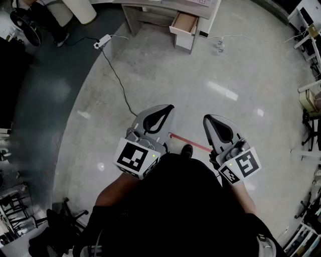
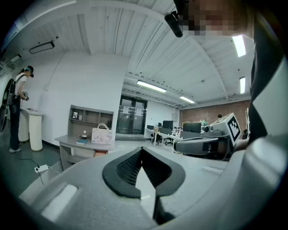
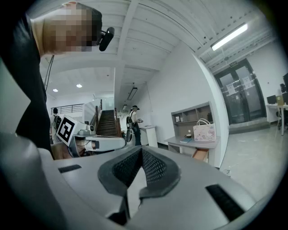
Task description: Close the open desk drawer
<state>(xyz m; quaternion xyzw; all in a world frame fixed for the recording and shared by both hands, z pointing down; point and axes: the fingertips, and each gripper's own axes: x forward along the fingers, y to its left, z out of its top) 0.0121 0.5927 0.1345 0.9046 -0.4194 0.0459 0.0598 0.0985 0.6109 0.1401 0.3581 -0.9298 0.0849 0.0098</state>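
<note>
The desk stands far off at the top of the head view, its wooden drawer pulled open toward me. The same drawer shows small in the left gripper view and again, drawer, in the right gripper view. My left gripper and right gripper are held side by side close to my body, pointing toward the desk, a long way short of it. Both have their jaws shut with nothing between them: left gripper, right gripper.
A power strip with a black cable trailing across the floor lies left of the desk. A red tape line marks the floor near my feet. A pink bag sits on the desk. A person stands at the far left by a white bin.
</note>
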